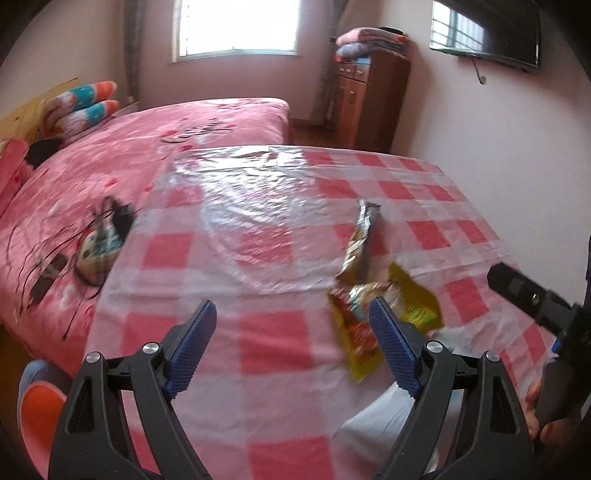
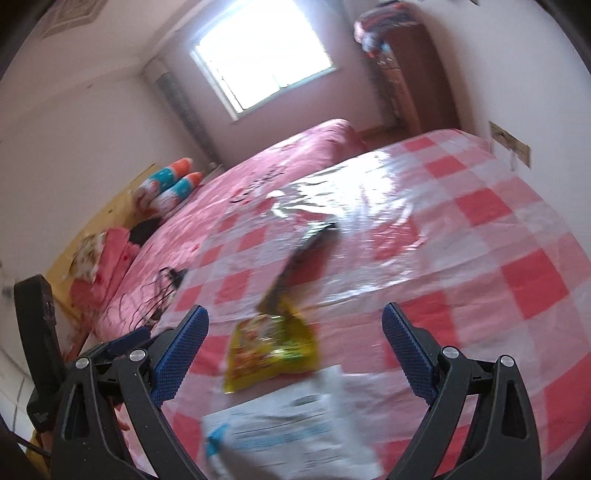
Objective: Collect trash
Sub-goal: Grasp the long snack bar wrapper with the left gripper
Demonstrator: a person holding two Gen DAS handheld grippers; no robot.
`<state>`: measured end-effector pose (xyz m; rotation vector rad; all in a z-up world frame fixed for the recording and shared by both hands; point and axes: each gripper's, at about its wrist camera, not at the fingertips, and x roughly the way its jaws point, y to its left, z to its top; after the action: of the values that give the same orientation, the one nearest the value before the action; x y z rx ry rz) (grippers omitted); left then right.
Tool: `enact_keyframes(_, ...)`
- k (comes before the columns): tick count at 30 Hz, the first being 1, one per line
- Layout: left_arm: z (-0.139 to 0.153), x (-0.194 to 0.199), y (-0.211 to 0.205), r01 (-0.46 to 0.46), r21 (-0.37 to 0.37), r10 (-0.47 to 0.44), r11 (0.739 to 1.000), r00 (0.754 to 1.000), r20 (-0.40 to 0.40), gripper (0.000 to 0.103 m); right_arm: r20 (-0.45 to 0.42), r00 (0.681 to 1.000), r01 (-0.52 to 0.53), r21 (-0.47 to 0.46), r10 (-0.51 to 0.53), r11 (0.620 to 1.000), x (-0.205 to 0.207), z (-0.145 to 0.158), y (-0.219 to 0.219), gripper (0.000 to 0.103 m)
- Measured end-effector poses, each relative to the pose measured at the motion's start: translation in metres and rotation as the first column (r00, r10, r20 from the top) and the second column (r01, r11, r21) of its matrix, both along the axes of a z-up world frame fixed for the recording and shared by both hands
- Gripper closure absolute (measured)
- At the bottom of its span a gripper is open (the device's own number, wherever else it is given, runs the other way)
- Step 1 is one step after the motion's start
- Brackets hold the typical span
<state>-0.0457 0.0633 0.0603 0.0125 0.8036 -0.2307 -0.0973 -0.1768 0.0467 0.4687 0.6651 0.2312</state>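
A home bedroom: bed (image 1: pixel 177 140) under a pink printed cover, striped pillows (image 1: pixel 85 107) at its head, bright window (image 1: pixel 238 26) beyond, wooden cabinet (image 1: pixel 369 103) with folded blankets (image 1: pixel 373 42) past its foot, checked-cloth table (image 1: pixel 461 206) alongside.

A bedroom with pale pink walls (image 1: pixel 461 122) is lit by daylight through a bright window (image 1: pixel 238 26) in the far wall. A bed (image 1: pixel 207 122) is covered with a pink sheet, and striped pillows (image 1: pixel 83 107) are stacked at its head. A table is covered by a pink and white checked cloth (image 1: pixel 258 339) under shiny clear plastic. A wooden cabinet (image 1: pixel 369 103) is set in the corner, with folded blankets (image 1: pixel 373 42) piled on top. A flat television (image 1: pixel 491 33) is mounted on the right wall
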Motion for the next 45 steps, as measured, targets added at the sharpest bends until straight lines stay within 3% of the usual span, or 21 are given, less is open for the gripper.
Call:
enact_keyframes(12, -0.017, 0.081, -0.062, 0.091, -0.018, -0.092, 0.996, 0.991, -0.102, 0.018, -0.115, 0.989, -0.083, 0.043, 0.088, 0.996, 0.018, -0.026, -0.014, 0.009)
enact_keyframes(15, -0.027, 0.103, -0.076, 0.112, -0.018, -0.114, 0.994, 0.981, -0.159, 0.02, -0.128, 0.984, -0.117, 0.055, 0.123, 0.992, 0.021, -0.03, -0.013, 0.009)
enact_keyframes(17, -0.032, 0.114, -0.08, 0.105, -0.028, -0.108, 0.994, 0.977, -0.186, 0.03, -0.129, 0.983, -0.126, 0.054, 0.132, 0.991, 0.023, -0.031, -0.012, 0.009)
enact_keyframes(23, -0.046, 0.134, -0.092, 0.11, -0.05, -0.119, 0.993, 0.963, -0.24, 0.042, -0.136, 0.978, -0.154, 0.061, 0.161, 0.986, 0.029, -0.035, -0.011, 0.009)
enact_keyframes(27, -0.05, 0.137, -0.101, 0.13, -0.014, -0.129, 0.991, 0.963, -0.237, 0.053, -0.137, 0.971, -0.187, 0.081, 0.197, 0.979, 0.034, -0.037, -0.006, 0.009)
enact_keyframes(29, -0.049, 0.139, -0.103, 0.133, -0.009, -0.132, 0.991, 0.963, -0.233, 0.069, -0.134, 0.968, -0.2, 0.084, 0.21, 0.976, 0.036, -0.036, -0.002, 0.009)
enact_keyframes(32, -0.049, 0.139, -0.1, 0.123, -0.002, -0.12, 0.992, 0.965, -0.233, 0.082, -0.133, 0.963, -0.224, 0.084, 0.234, 0.971, 0.038, -0.036, 0.005, 0.009)
enact_keyframes(45, -0.042, 0.119, -0.054, 0.049, 0.0, -0.049, 0.999, 0.982, -0.183, 0.087, -0.153, 0.939, -0.314, -0.024, 0.307, 0.949, 0.053, -0.038, 0.041, 0.009)
